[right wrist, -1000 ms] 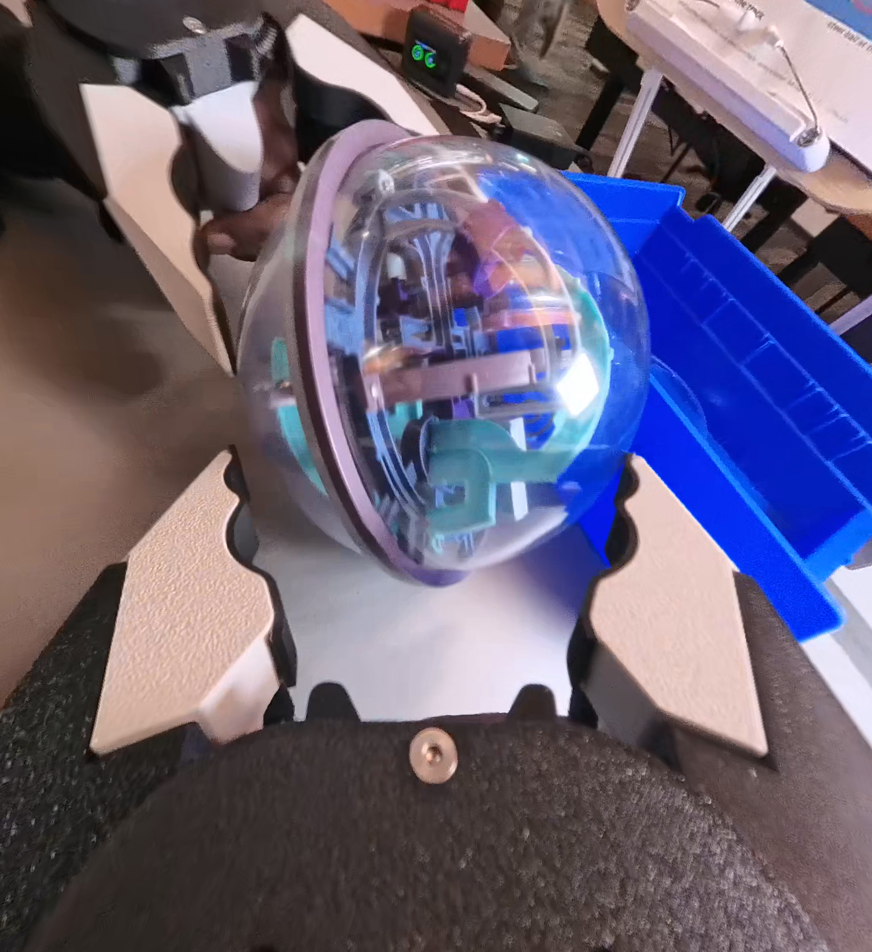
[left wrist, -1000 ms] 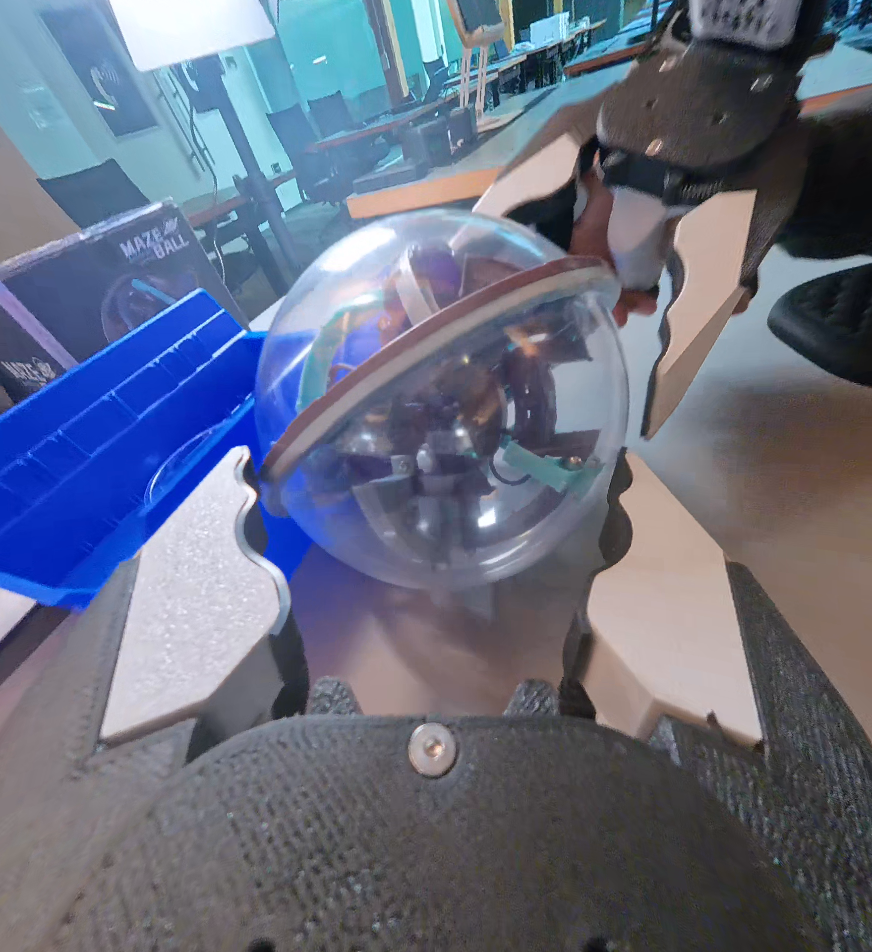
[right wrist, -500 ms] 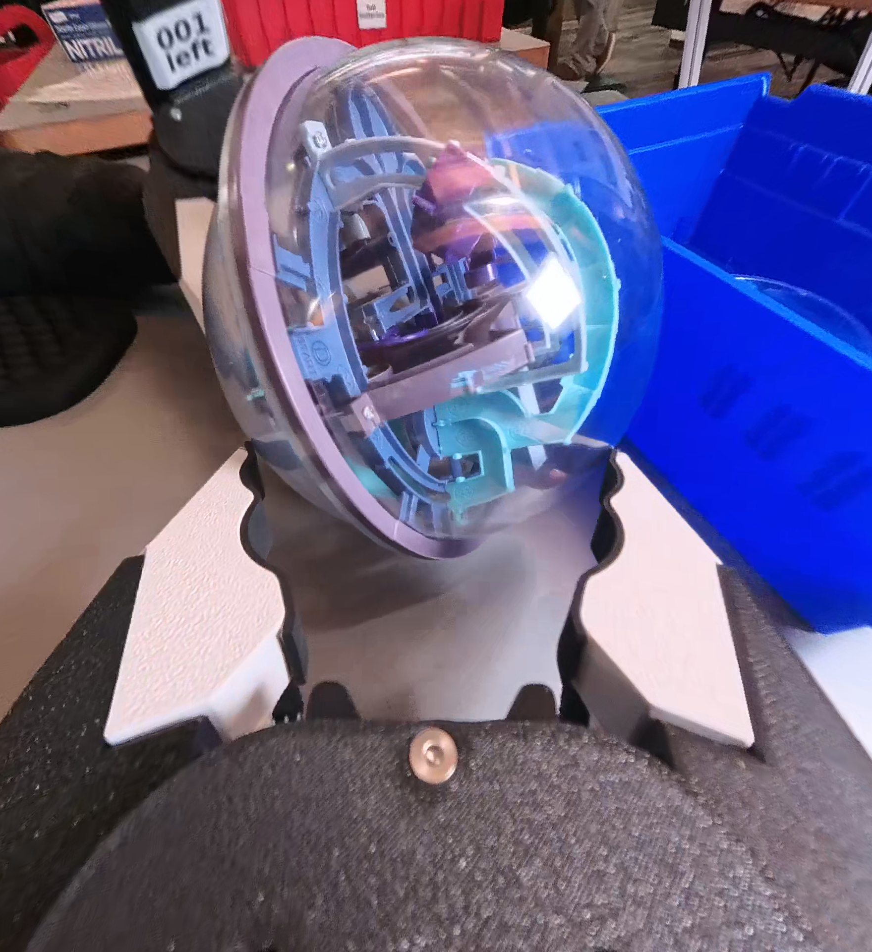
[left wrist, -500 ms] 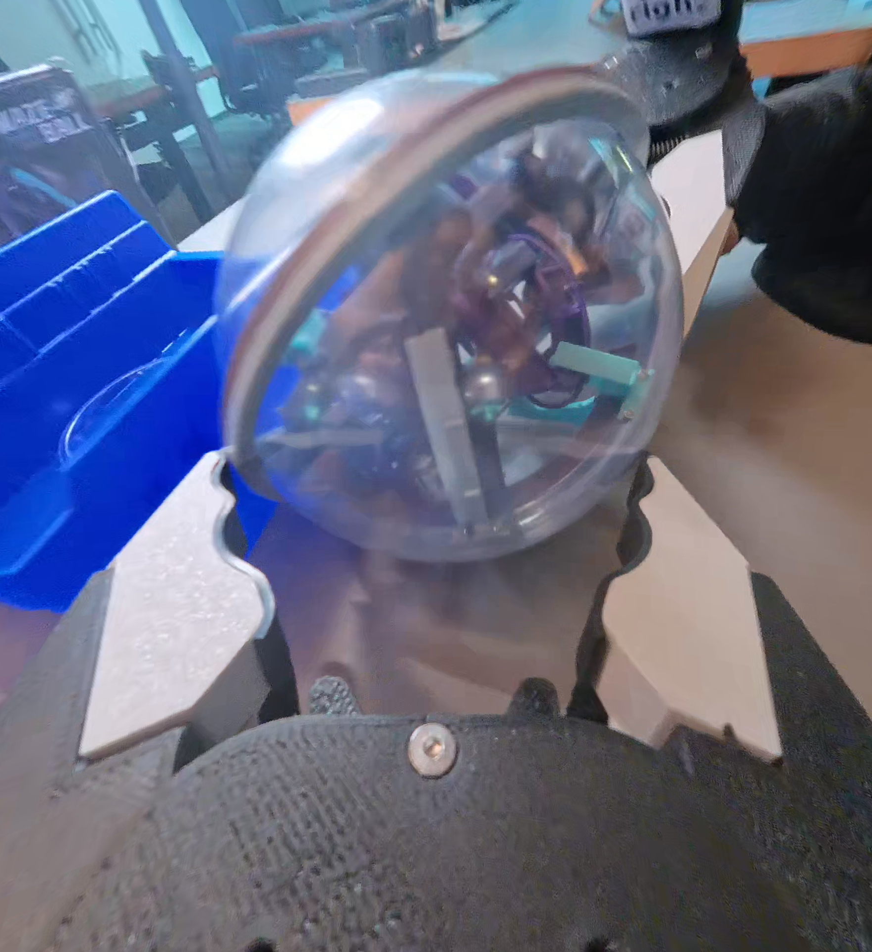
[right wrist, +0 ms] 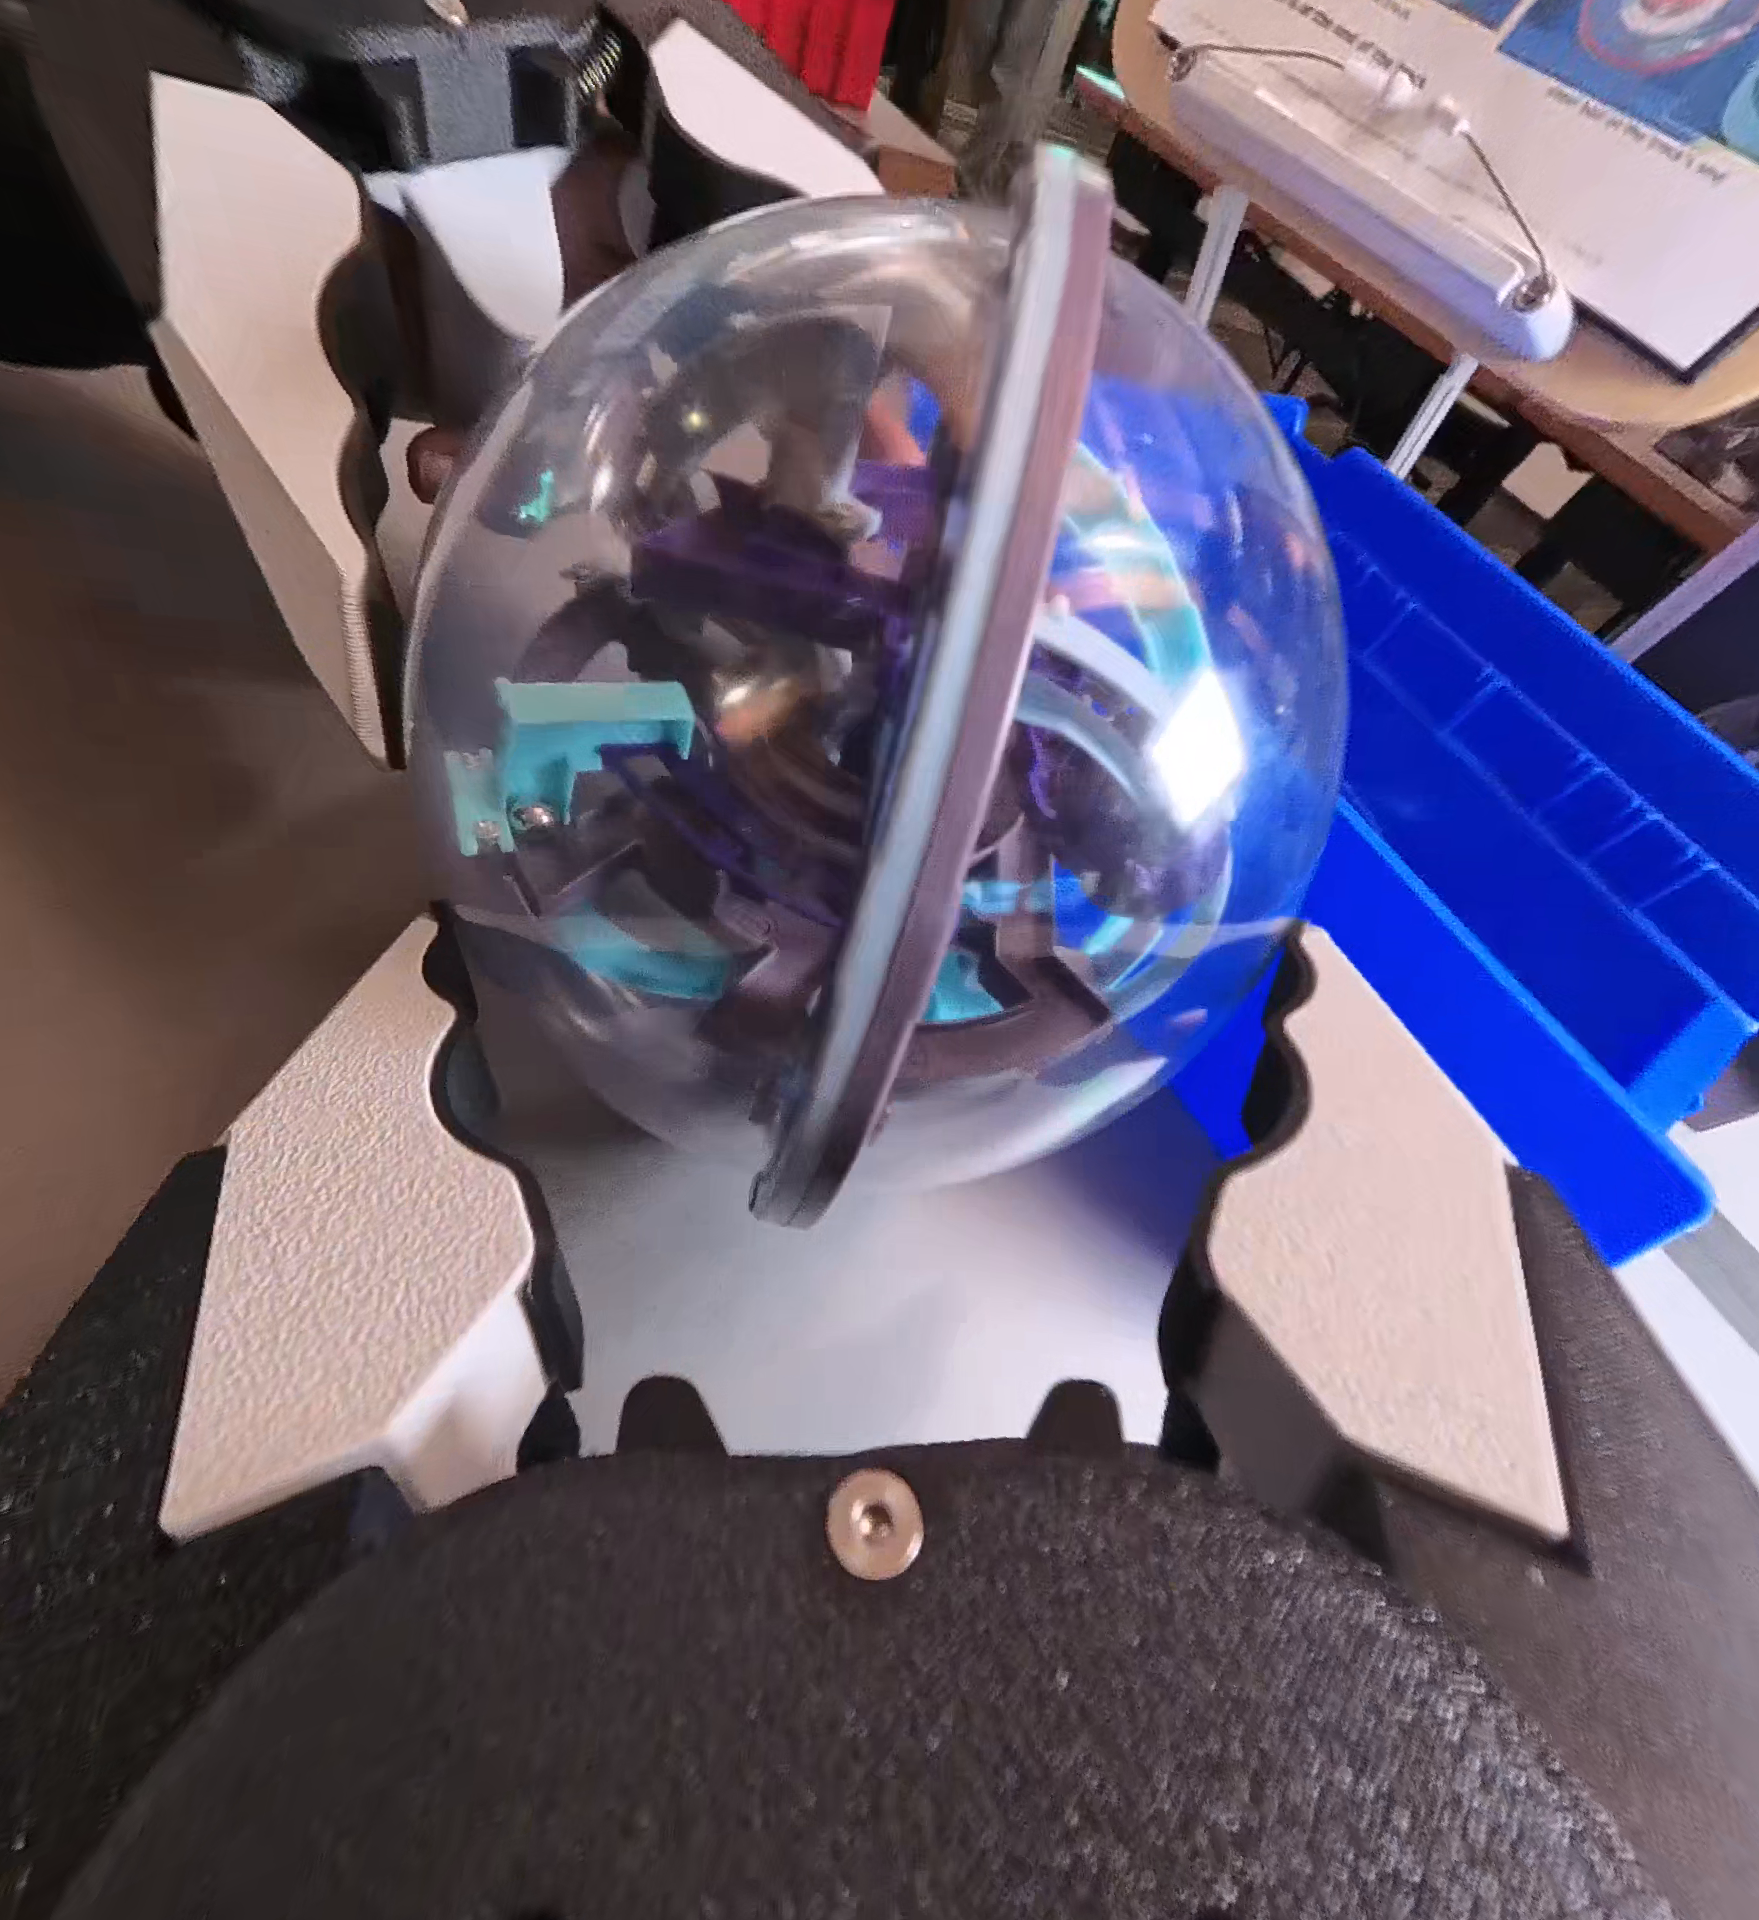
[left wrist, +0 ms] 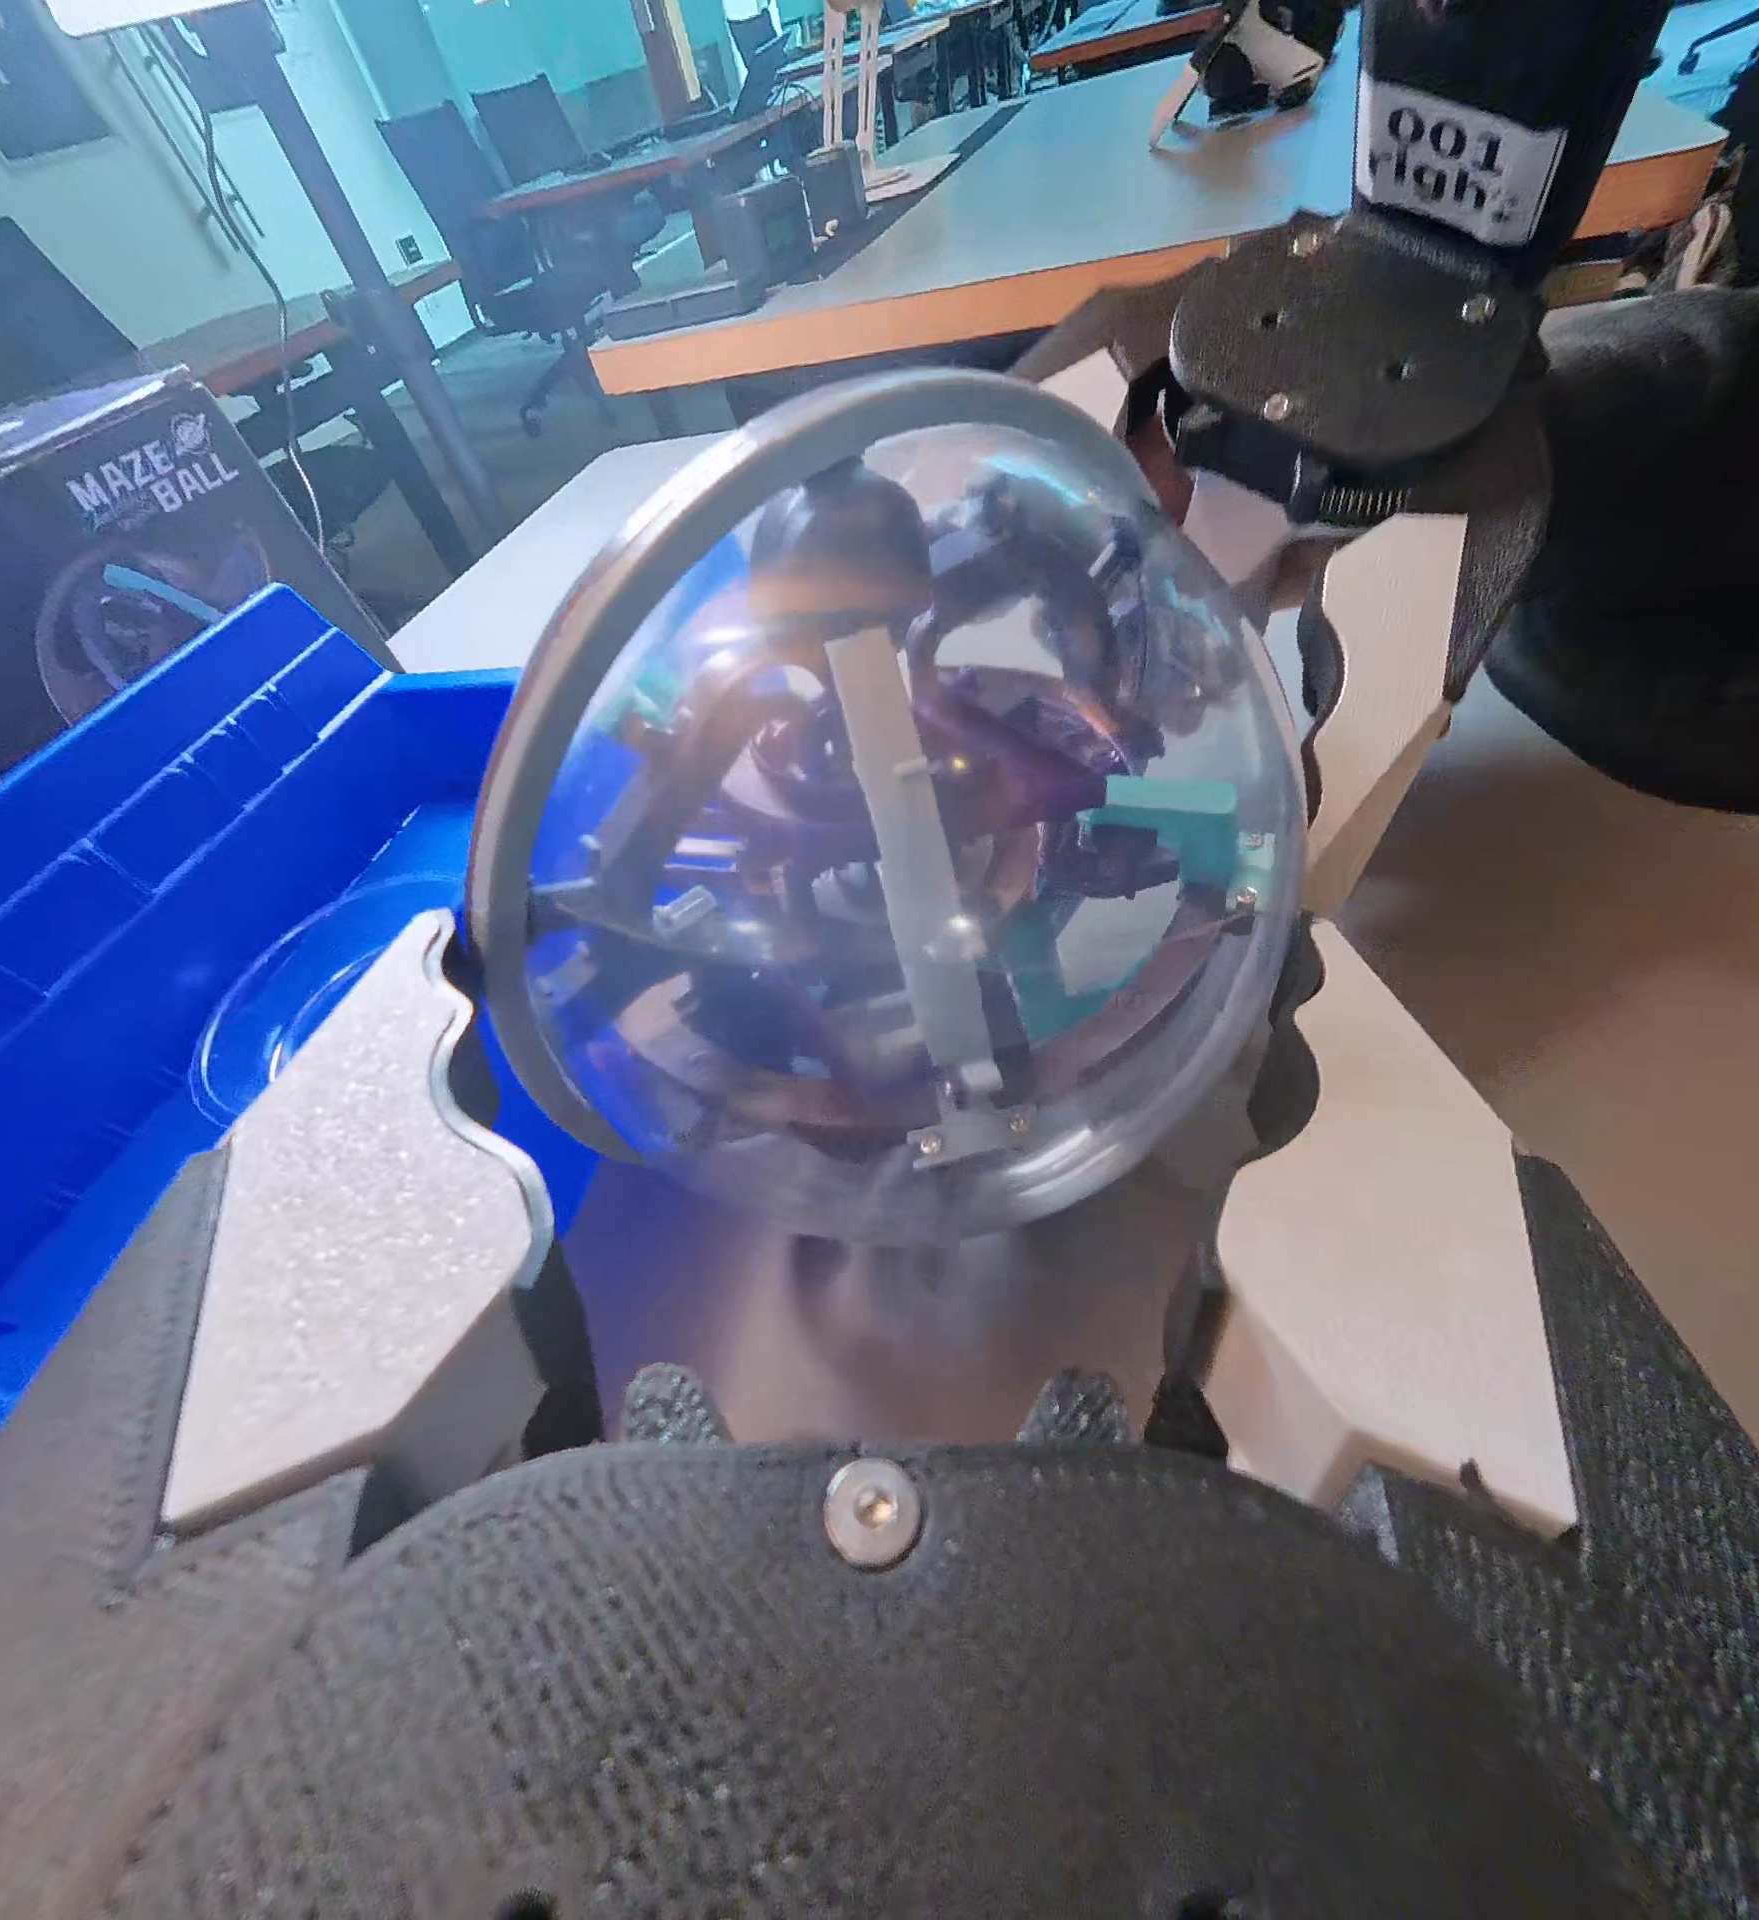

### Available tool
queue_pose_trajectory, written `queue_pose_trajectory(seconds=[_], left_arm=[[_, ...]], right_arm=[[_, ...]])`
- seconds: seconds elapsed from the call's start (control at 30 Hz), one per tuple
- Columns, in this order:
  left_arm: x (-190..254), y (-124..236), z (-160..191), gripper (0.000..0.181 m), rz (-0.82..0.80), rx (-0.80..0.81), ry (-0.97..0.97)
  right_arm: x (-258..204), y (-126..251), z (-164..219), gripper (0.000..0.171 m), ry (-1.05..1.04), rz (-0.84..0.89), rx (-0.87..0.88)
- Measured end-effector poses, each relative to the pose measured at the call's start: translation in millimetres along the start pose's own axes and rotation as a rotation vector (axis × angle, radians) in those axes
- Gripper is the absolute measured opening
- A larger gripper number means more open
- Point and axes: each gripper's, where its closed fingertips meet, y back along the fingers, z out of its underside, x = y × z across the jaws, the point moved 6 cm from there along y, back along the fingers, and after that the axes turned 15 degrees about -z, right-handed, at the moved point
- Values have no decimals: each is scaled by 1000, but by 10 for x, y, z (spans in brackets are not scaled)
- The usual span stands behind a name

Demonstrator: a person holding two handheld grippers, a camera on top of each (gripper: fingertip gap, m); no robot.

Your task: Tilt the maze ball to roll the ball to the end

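Observation:
The maze ball (left wrist: 885,810) is a clear sphere with a grey seam ring and purple, teal and grey tracks inside. It is held off the table between both grippers, which face each other. My left gripper (left wrist: 875,987) is shut on its lower sides. My right gripper (right wrist: 864,956) is shut on the maze ball (right wrist: 854,675) from the opposite side. The right gripper's fingers (left wrist: 1374,675) show behind the ball in the left wrist view, and the left gripper's fingers (right wrist: 262,312) in the right wrist view. A small metal bead (right wrist: 539,819) sits by a teal track piece.
A blue bin (left wrist: 127,883) stands close beside the ball, also in the right wrist view (right wrist: 1581,779), with a clear dish (left wrist: 283,997) in it. The game's dark box (left wrist: 75,582) stands behind it. The tan tabletop (left wrist: 1581,987) lies below.
Both grippers have turned the ball while holding it. In the right wrist view the seam ring has swung from the left side to nearly upright, right of centre.

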Motion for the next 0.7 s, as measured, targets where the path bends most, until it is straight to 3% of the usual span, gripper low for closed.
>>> queue_pose_trajectory(seconds=[0.23,0.57,0.7], left_arm=[[26,24,-156,147,30,-24,60],[-7,103,26,146,154,-22,353],[26,135,-46,146,96,22,232]], right_arm=[[-75,-68,101,146,-257,-119,133],[-158,31,-127,144,-269,-92,75],[-177,-1,-62,144,-249,-109,57]])
